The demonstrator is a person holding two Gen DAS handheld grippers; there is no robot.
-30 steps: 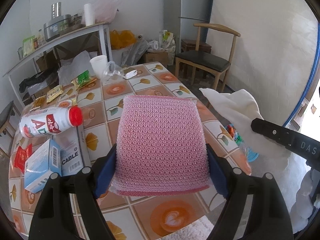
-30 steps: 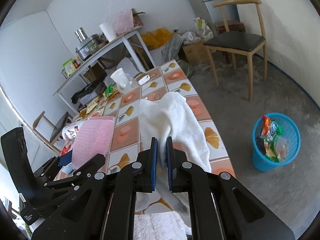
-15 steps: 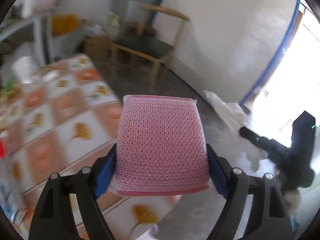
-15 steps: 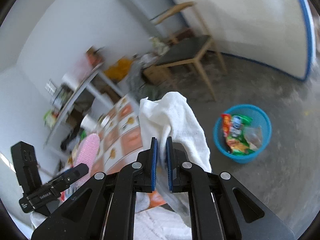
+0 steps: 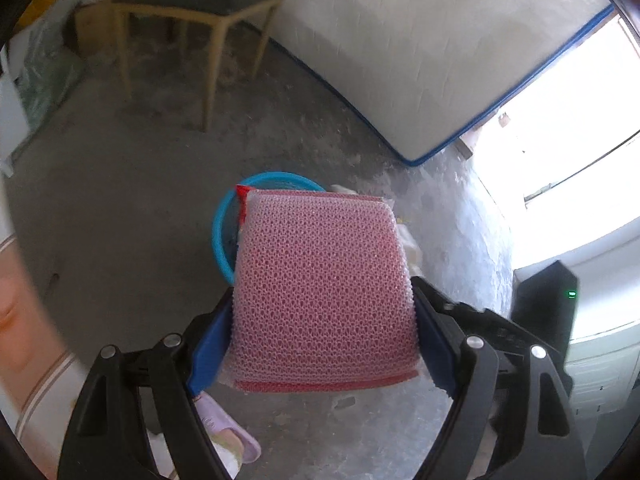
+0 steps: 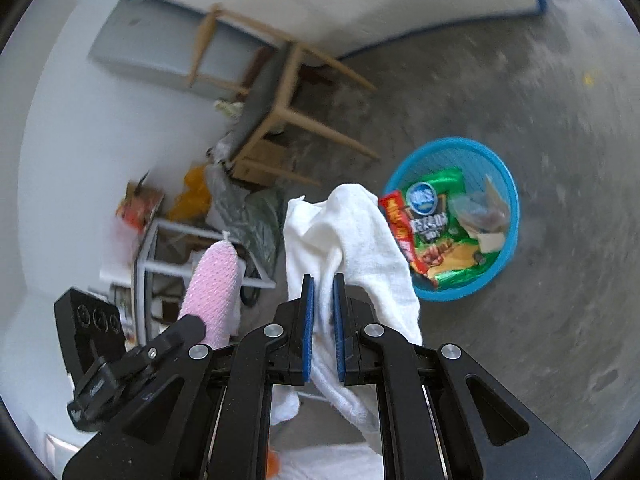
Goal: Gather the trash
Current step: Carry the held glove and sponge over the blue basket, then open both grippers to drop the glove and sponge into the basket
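Now, the scene, line by line:

What changed: a second ago both your views looked across the cluttered desk; now both look down at the floor and the blue basket (image 6: 452, 216). You have swung away from the desk toward the bin.

What it means: I judge the pick-up done and the drop not yet made; both loads are in the air, neither is in the basket.

Left gripper (image 5: 322, 328): jaws spread wide and pressing on the two sides of the pink mesh pad (image 5: 324, 292), as before. The pad hides most of the basket in the left view, so it seems to hang roughly over the rim (image 5: 224, 220).

Right gripper (image 6: 322, 320): nearly closed, pinching the white cloth (image 6: 352, 240), which drapes over and below the fingers. The basket sits ahead and to the right of it, apart from the cloth.

Basket contents: one green snack bag, one red wrapper, some clear plastic and a pale scrap; the exact number of pieces is hard to tell.

Count: two grippers, two carried items, one basket, one wooden chair (image 6: 272, 96).

Also near: a slipper (image 5: 224, 432) on the floor under your left gripper.
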